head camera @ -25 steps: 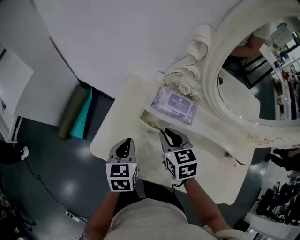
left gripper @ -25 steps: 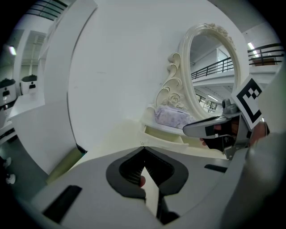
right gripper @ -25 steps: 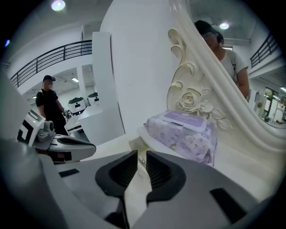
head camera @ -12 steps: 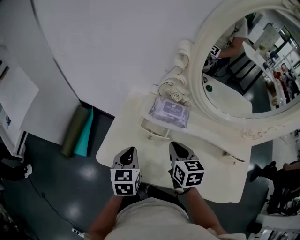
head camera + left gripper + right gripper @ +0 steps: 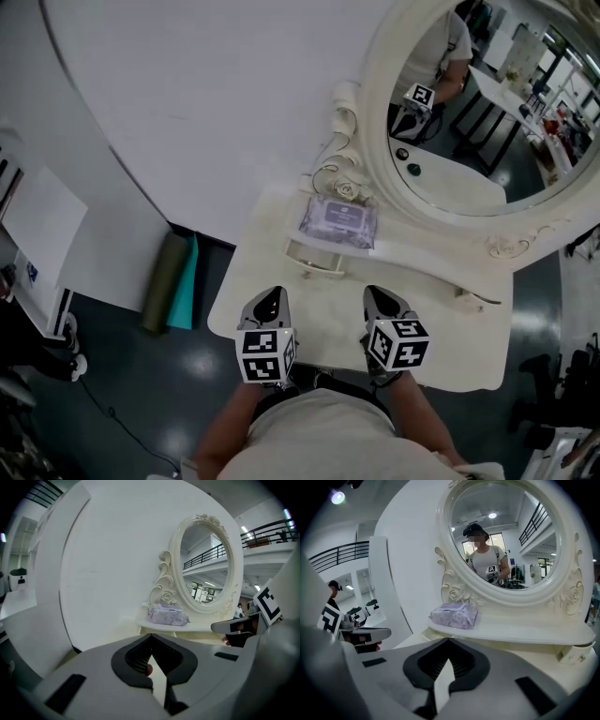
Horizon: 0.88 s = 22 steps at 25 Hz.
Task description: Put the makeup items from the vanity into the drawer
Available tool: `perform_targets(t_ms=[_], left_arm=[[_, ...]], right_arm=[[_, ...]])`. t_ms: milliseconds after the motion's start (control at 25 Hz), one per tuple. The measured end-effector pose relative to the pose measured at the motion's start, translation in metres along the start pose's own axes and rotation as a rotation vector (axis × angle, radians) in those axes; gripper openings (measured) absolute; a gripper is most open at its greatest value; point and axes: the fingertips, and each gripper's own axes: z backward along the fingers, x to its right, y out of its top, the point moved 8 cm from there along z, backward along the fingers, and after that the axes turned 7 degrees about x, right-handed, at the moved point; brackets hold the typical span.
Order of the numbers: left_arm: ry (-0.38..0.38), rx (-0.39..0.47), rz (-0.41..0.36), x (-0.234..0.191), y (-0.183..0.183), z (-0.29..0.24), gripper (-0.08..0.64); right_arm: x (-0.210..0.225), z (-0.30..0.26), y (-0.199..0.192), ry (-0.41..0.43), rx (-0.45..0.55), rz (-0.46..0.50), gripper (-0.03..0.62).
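Purple pack (image 5: 339, 221) lies on the desk's (image 5: 450, 333) shelf under the edge-cropped mirror (image 5: 469, 103), label unreadable, well apart from left tool (image 5: 271, 298) and right tool (image 5: 380, 300), both pressed together, empty.

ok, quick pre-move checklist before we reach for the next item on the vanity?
1. Purple packet located, lying flat on the shelf below the mirror: ok.
2. Packet stowed: not ok, it is on the shelf.
3. Right gripper free: ok, jaws have just closed with nothing between them.
4. Left gripper free: ok, jaws together.
5. Drawer open enough to take the packet: cannot tell.
6. Approach: ok, only bare vanity top lies between the grippers and the shelf.
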Motion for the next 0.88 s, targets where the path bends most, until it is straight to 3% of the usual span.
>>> perform_targets(t_ms=[360,560,720,880], left_arm=[[-0.001,0.002,-0.010,0.002,0.000,-0.001,0.005],[-0.008,0.006,-0.063,0.006,0.002,0.000,0.005],[-0.018,-0.003,-0.001,0.004,-0.001,-0.001,0.005],[-0.018,-0.012,0.004,0.003,-0.004,-0.003,0.005]], right_arm=[[0.006,0.005,0.000,-0.017,0.007,-0.006,0.018],[0.008,0.005,0.001,-0.021,0.009,-0.007,0.018],[0.008,0.008,0.000,-0.028,0.007,-0.011,0.018],[0.010,0.011,-0.003,-0.036,-0.001,-0.014,0.018]])
